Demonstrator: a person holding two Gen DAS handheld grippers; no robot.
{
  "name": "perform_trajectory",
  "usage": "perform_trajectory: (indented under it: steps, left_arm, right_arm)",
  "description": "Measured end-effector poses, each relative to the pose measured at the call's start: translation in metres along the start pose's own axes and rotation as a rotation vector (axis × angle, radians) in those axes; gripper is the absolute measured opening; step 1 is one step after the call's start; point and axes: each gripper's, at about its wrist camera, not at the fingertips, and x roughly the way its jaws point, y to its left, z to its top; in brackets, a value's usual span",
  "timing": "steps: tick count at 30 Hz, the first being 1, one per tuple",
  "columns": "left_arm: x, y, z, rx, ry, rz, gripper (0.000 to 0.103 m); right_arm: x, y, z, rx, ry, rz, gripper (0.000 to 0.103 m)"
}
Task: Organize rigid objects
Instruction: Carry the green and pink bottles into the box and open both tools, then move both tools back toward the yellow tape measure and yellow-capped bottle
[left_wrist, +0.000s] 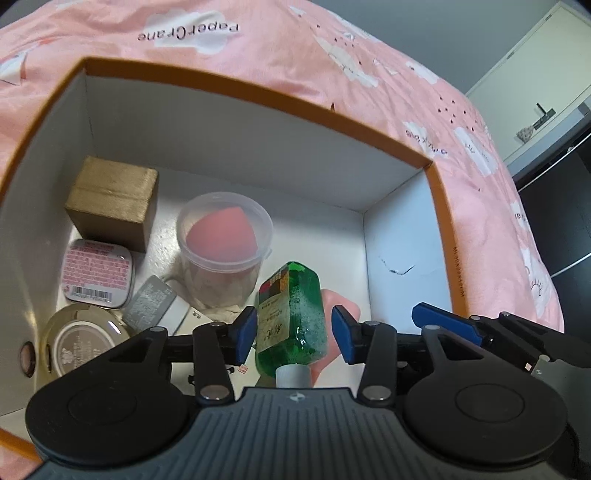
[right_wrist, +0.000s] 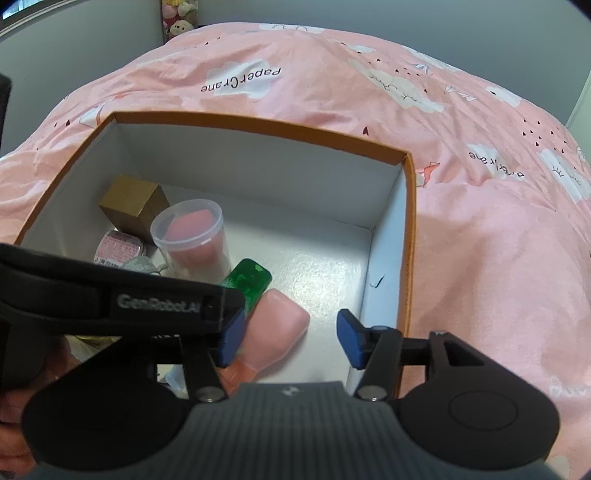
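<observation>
An orange-rimmed white box (left_wrist: 236, 85) (right_wrist: 258, 125) sits on the pink bedspread. Inside, a green liquid bottle (left_wrist: 291, 317) (right_wrist: 247, 284) with a white cap lies tilted between the blue pads of my left gripper (left_wrist: 293, 332), which is open; the left pad is near its label, the right pad stands apart. A pink soap-like block (right_wrist: 277, 328) (left_wrist: 341, 306) lies under and beside the bottle. My right gripper (right_wrist: 288, 338) is open over the box's right part, above the pink block, holding nothing.
The box also holds a gold carton (left_wrist: 114, 199), a clear tub with a pink sponge (left_wrist: 225, 236), a pink-labelled tin (left_wrist: 98, 273), a round compact (left_wrist: 81, 339) and a grey packet (left_wrist: 151, 306). Cabinets (left_wrist: 535, 92) stand to the right.
</observation>
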Motion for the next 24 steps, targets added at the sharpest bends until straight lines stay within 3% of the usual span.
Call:
perform_trajectory:
  steps: [8, 11, 24]
  left_arm:
    - [-0.032, -0.008, 0.0, 0.025, -0.068, 0.03, 0.052]
    - [-0.044, -0.013, -0.002, 0.038, -0.093, 0.027, 0.052]
    - [-0.094, -0.038, -0.021, 0.133, -0.177, 0.021, 0.056]
  right_arm:
    - [-0.027, -0.004, 0.004, 0.021, -0.063, 0.007, 0.06]
    - [-0.038, -0.007, 0.003, 0.033, -0.091, 0.011, 0.069]
    - [-0.092, -0.022, -0.018, 0.136, -0.186, 0.039, 0.07]
